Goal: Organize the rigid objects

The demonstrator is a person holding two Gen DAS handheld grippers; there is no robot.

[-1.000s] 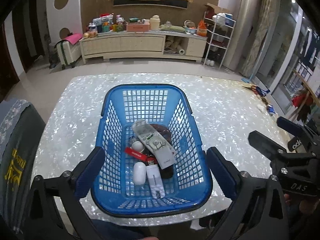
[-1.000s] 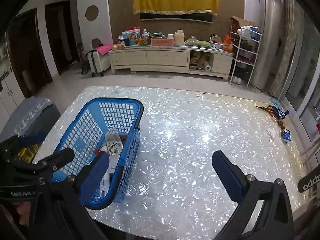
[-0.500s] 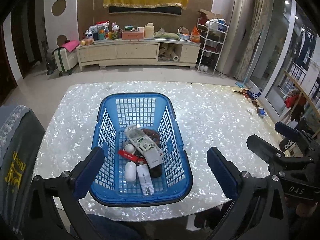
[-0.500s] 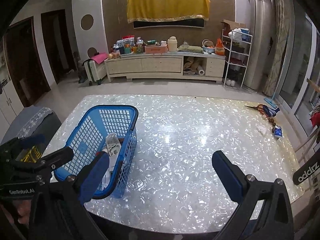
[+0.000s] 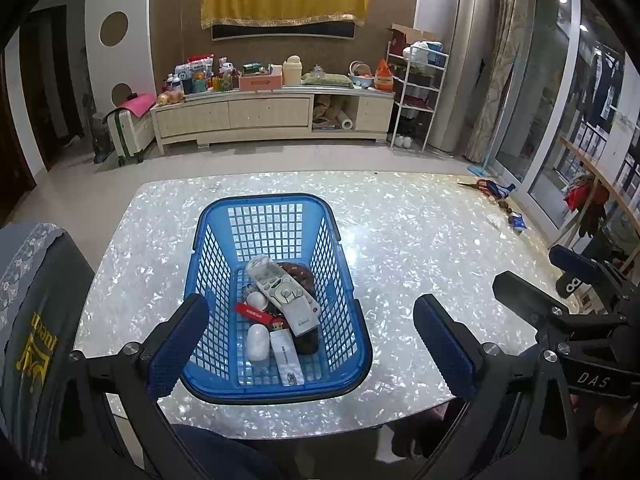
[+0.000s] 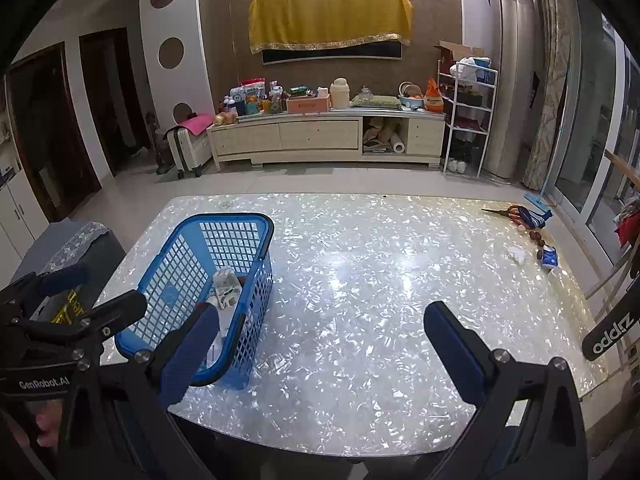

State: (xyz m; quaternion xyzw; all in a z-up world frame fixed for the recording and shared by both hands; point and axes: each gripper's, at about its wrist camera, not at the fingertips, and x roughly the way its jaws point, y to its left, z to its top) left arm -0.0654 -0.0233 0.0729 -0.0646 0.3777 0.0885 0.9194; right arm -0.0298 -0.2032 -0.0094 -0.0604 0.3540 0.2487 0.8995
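A blue plastic basket (image 5: 208,264) (image 6: 176,264) stands on the shell-pattern table (image 5: 420,240) near its front left. Inside lie a white remote (image 5: 282,294), a red USB stick (image 5: 256,314), a white oval case (image 5: 258,343), a white stick-shaped device (image 5: 285,356) and a dark round object (image 5: 298,272). My left gripper (image 5: 310,340) is open, held back above the basket's near end, with nothing between its fingers. My right gripper (image 6: 320,344) is open over the bare table to the right of the basket, holding nothing. The basket's near wall hides most of its contents in the right wrist view.
Scissors with orange and blue handles (image 6: 520,214), small brown nuts and a blue packet (image 6: 549,258) lie at the table's far right edge. A covered chair (image 5: 28,300) stands left of the table. A cluttered low cabinet (image 6: 320,136) lines the far wall.
Both grippers have drawn back and up from the table, so the basket looks smaller and farther away. Nothing was picked up; the basket's contents lie as before.
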